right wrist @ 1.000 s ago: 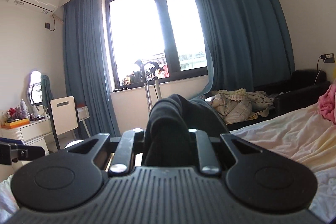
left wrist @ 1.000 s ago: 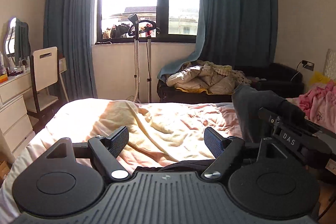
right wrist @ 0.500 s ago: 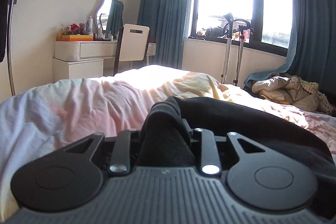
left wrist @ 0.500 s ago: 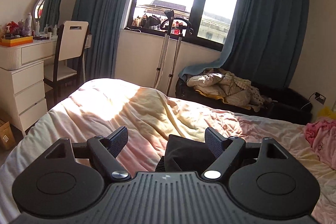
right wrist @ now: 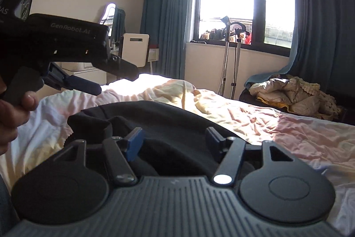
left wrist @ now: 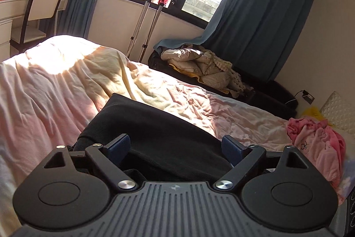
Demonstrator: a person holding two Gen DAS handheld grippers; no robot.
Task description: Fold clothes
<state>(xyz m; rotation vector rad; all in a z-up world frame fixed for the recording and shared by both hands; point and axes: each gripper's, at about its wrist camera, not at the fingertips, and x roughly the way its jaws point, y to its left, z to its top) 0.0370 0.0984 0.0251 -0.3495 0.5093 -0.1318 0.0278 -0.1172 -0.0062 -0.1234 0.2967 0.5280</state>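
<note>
Left wrist view: we are holding the left gripper (left wrist: 176,147) with its blue-padded fingers (left wrist: 117,147) spread wide, gripping nothing, just above the black fabric garment (left wrist: 155,126) that is lying flat on the rumpled pink and cream bedsheet (left wrist: 55,86). Our right gripper (right wrist: 175,141) is likewise standing open and empty over the same black garment (right wrist: 159,119), whose bunched edge is sitting to the left of its fingers. In the right wrist view we are seeing the left gripper (right wrist: 106,82) from the side, hovering above the bedsheet (right wrist: 299,132) clear of the cloth. Further along the bed, a crumpled pink garment (left wrist: 315,139) is lying near the right edge. Beyond the bed, a heap of beige quilted bedding (left wrist: 204,68) is resting on a dark sofa, and a white chair (left wrist: 42,4) is standing by the blue curtains (left wrist: 261,21).
</note>
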